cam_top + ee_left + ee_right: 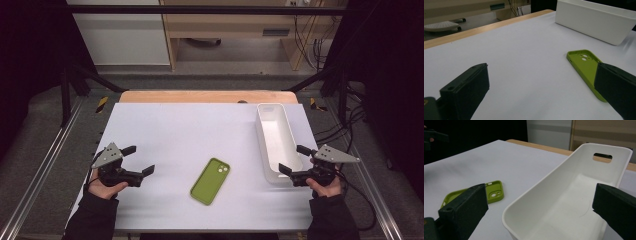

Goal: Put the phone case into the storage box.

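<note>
A green phone case [210, 181] lies flat on the white table, inner side up, near the front middle. My left gripper [138, 160] rests at the front left, open and empty, pointing toward the case [584, 65], which lies just ahead of its right jaw. My right gripper [294, 159] hovers at the front right, open and empty, its jaws at the near end of a long white bin [275, 140]. In the right gripper view the empty bin [574, 192] lies ahead between the jaws and the case [489, 192] lies to the left.
The white table top [190, 130] has a wooden strip [207, 96] along its far edge. Metal frame rails [45, 160] run down both sides. Beyond the table stand cabinets and cables on the floor.
</note>
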A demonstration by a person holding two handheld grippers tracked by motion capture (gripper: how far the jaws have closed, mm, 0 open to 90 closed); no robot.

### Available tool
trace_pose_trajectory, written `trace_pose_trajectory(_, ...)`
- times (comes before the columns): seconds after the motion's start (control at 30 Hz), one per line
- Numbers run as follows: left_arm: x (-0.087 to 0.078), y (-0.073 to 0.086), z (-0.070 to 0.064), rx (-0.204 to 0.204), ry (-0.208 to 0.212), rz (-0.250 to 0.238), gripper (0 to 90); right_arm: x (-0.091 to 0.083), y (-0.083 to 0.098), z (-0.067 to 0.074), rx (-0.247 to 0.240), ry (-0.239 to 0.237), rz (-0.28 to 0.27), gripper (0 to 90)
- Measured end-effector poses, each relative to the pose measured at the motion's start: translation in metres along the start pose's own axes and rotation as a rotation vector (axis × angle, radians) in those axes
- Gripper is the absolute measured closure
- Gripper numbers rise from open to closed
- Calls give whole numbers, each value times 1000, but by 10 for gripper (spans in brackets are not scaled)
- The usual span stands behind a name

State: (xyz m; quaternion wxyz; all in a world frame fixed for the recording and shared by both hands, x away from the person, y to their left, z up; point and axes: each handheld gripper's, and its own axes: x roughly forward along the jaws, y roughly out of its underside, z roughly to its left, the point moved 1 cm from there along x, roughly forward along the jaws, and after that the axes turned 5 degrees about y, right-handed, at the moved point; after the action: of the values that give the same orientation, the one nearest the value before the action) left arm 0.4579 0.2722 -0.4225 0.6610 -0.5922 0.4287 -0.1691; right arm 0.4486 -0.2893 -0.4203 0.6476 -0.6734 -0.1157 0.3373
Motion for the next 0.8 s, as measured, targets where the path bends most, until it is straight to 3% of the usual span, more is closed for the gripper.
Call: trace_pose_trajectory(0.8, 9, -7, -9, 5, 8, 4, 0, 0, -1, 1, -3, -3, 8, 6)
